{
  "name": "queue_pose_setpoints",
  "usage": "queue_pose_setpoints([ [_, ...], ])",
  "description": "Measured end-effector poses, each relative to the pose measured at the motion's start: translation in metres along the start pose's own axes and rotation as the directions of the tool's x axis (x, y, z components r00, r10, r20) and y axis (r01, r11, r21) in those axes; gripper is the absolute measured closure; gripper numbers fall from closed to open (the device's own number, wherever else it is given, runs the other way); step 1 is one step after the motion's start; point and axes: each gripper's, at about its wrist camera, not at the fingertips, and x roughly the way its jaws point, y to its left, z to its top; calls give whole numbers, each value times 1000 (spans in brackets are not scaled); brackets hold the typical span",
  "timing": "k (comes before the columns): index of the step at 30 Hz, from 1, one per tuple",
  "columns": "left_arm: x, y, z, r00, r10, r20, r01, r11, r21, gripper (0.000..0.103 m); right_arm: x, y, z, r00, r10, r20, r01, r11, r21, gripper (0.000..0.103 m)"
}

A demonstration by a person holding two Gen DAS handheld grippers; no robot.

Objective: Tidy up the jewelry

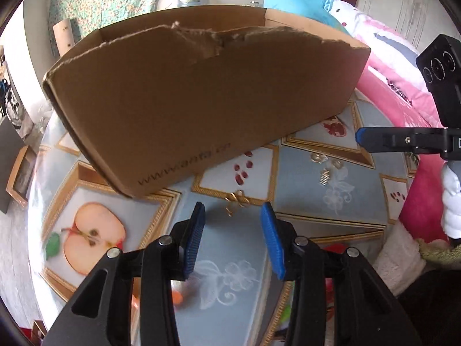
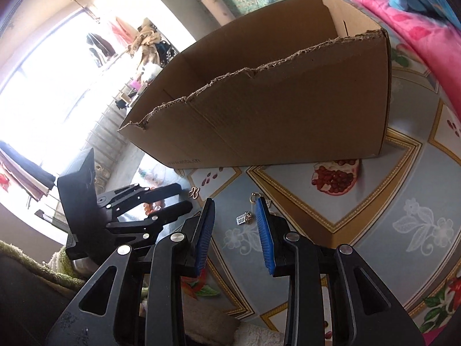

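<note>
My left gripper (image 1: pixel 232 216) hangs over the worktop (image 1: pixel 302 193), jaws parted with nothing between the blue ribbed pads. Just ahead of them lies a gold bow-shaped piece of jewelry (image 1: pixel 236 200), thin looped wire resting flat on a gilt frame printed in the patterned cloth. Farther right lie a small silver coiled charm (image 1: pixel 324 177) and two pale rounded pieces (image 1: pixel 327 160), near one another but apart from the bow.

My right gripper (image 2: pixel 234 216) also stands with jaws apart and empty. Beyond its pads sits a silver square charm (image 2: pixel 244 218); a ringed piece (image 2: pixel 254 197) lies just beside the right pad, partly hidden by it. A butterfly-like gold piece (image 2: pixel 194 192) rests to the left. Behind everything stands a cardboard box (image 1: pixel 201 101), its top edge torn ragged.
</note>
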Motion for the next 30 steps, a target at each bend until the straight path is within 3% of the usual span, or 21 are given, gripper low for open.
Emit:
queue_pose_setpoints([
  [7,7,-5,4,1000,25,6,-25,995,98,64,7,-9,-5,1000,18,-14,-17,999,36,73],
  [13,15,-9,12,1000,5,8,-6,993,116,66,13,-12,-6,999,25,-27,-24,999,43,73],
  [16,18,-11,15,1000,-1,12,0,992,127,72,12,-14,-5,999,23,-26,-22,999,48,73],
  [21,20,-21,16,1000,22,20,-25,987,158,93,10,-15,-7,1000,16,-24,-15,998,54,73],
  [29,19,-30,11,998,50,30,-54,987,149,93,9,-9,-10,1000,5,-13,-4,999,49,73],
  [30,18,-30,10,998,52,33,-57,987,150,99,9,-7,-10,1000,4,-12,-3,999,47,73],
])
